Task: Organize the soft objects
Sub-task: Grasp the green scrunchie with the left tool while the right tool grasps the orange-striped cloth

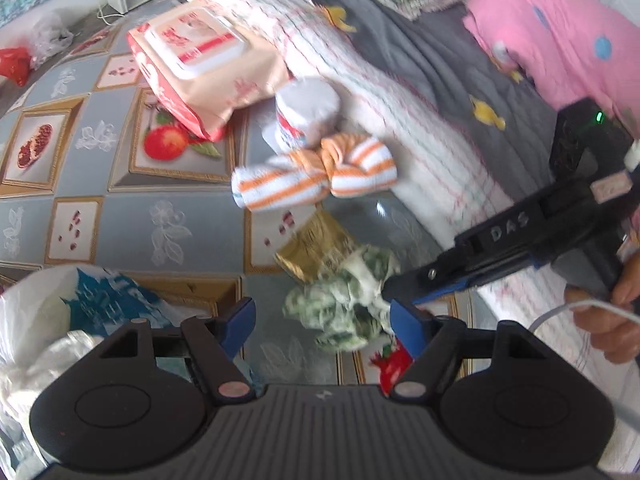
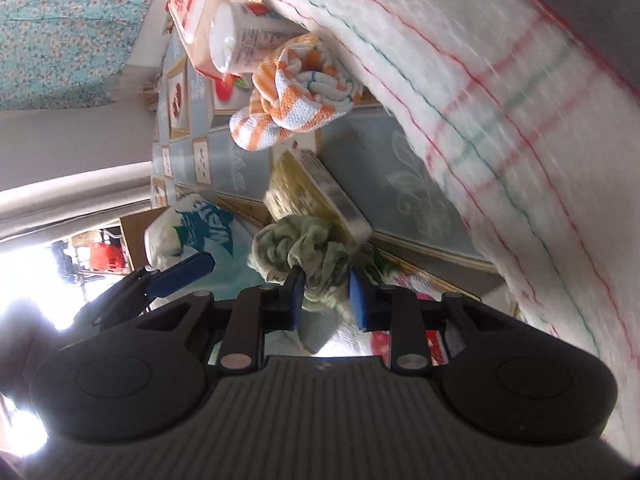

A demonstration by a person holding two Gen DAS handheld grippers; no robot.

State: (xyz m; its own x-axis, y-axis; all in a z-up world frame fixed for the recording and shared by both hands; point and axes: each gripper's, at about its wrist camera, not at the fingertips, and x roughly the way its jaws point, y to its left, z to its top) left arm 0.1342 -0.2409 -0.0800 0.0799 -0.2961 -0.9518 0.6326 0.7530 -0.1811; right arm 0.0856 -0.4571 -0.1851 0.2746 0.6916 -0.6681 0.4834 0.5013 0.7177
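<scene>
Here my right fingers [image 2: 326, 294] pinch the crumpled green-and-white cloth [image 2: 304, 252] on the counter [image 2: 420, 184], while my left fingers [image 1: 320, 326] stand spread and hold nothing.

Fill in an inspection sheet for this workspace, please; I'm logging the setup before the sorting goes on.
Surface: fruit-print tablecloth, glossy, mostly covered.
Job's things: green-white cloth bunched between the right gripper's pads; orange-striped towel knotted, lying free; white quilted blanket along the table edge.
Clutter: wipes pack, white tub, gold packet, plastic bag.
Grippers: left gripper open above the table, holding nothing; right gripper shut on the green-white cloth.
Cables: white cable by the hand.
Surroundings: pink dotted fabric, grey quilt, floral curtain.
</scene>
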